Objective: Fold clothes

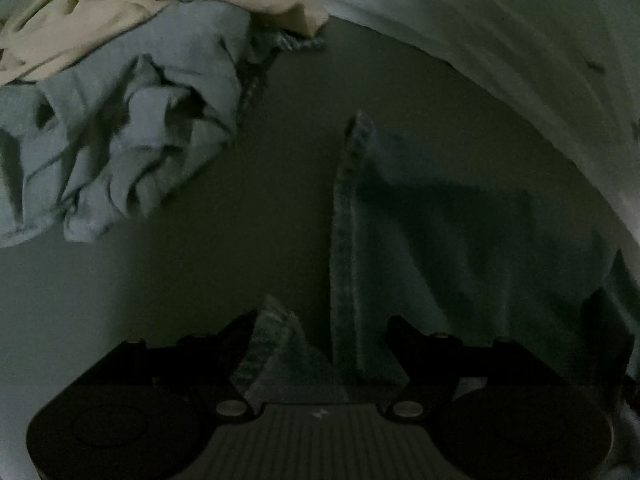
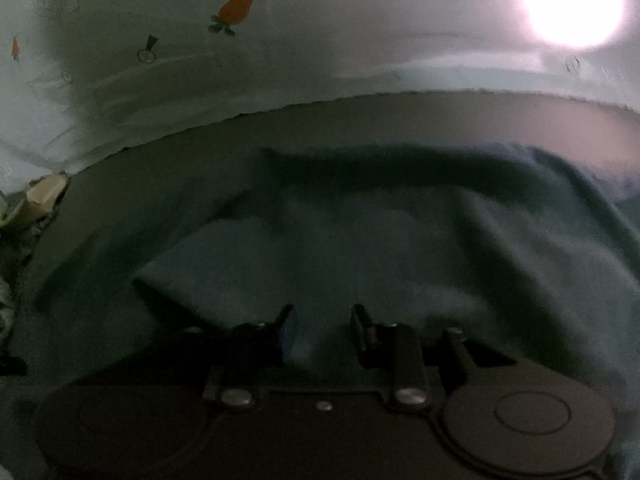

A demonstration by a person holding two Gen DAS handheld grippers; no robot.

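A dark blue-green garment (image 1: 460,248) lies spread on the grey surface, with a ribbed hem (image 1: 348,216) standing up along its left edge. My left gripper (image 1: 324,328) is open, its fingers wide apart, with a folded corner of the garment (image 1: 272,340) lying between them. The same garment (image 2: 380,240) fills the right wrist view. My right gripper (image 2: 324,320) is open just above the cloth, jaws a small way apart with nothing pinched. The light is dim and the right view is blurred.
A crumpled light blue garment (image 1: 120,140) and a beige garment (image 1: 120,4) lie piled at the far left. A white cloth with carrot prints (image 2: 236,8) borders the surface at the back. A bright lamp (image 2: 572,0) glares at top right.
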